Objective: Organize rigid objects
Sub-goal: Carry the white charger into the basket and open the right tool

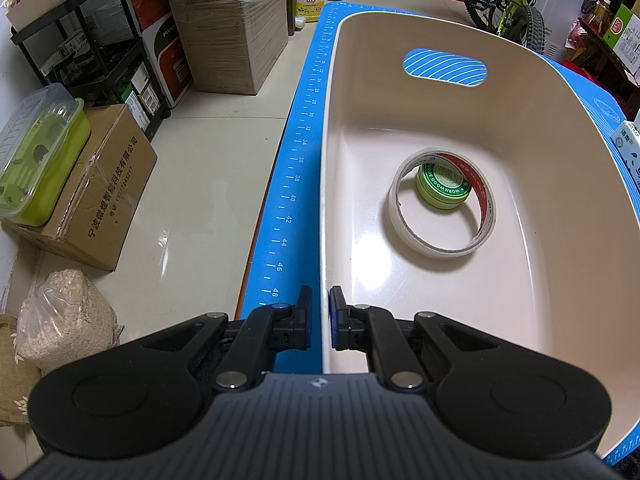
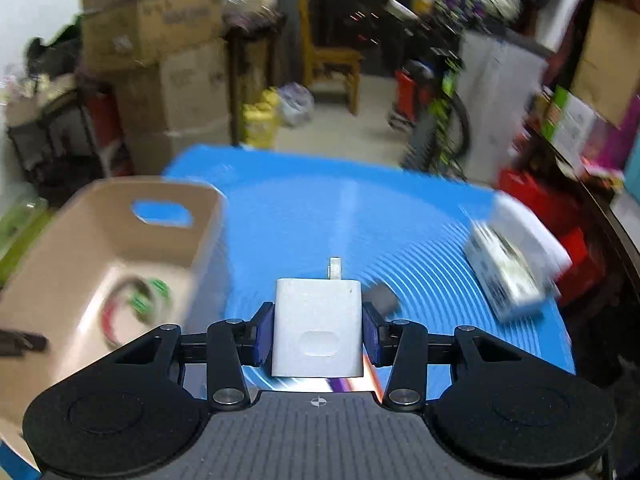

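While the white charger plug (image 2: 318, 334) sits clamped between the blue pads (image 2: 263, 338) of the right gripper (image 2: 318, 338), its metal prongs point forward, away from the camera, over the blue mat (image 2: 340, 208). To its left on the mat stands the beige bin (image 1: 420, 64), where a roll of tape (image 1: 440, 206) lies flat on the floor with a green round tin (image 1: 440, 192) inside its ring. At the bin's near left wall, the left gripper (image 1: 321, 312) is closed on the rim, one finger outside and one inside. On the mat's right side lies a white printed box (image 2: 508, 276), blurred, and just beyond the plug a small dark object, too blurred to name.
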`<state>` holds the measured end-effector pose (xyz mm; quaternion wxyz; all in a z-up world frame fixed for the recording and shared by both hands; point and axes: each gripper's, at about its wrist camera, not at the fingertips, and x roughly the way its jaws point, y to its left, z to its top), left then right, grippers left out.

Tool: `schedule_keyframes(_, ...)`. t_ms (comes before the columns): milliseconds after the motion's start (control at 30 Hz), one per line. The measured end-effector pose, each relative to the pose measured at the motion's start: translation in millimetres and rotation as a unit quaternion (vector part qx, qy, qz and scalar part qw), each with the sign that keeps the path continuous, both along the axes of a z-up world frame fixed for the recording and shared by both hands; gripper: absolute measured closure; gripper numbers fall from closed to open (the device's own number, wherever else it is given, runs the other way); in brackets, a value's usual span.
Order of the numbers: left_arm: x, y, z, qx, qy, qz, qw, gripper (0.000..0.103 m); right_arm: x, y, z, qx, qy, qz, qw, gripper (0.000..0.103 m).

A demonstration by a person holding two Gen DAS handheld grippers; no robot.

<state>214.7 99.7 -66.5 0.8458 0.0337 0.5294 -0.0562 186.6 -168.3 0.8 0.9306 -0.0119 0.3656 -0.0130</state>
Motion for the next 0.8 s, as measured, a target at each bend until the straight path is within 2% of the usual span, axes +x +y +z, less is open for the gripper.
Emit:
schedule_keyframes(133,0,0,0,0.0,0.0,0.0,1.0,0.091,18,32,11,0.002,-0.007,0.057,0.998,0.052)
schedule_keyframes(300,0,0,0,0.0,0.0,0.0,1.0,0.091,41,77,4,-0.008,0.007,0.123,0.992,0.052)
schedule_keyframes(600,-1,-1,-1,-0.003,0.0,0.001,1.0,0.091,67,136,-39,-0.027,0.102,0.193,0.975,0.052)
schedule_keyframes(800,-1,0,-1,-0.003,0.0,0.001,1.0,0.091,63,150,-64,-0.034,0.152,0.201,0.967,0.052)
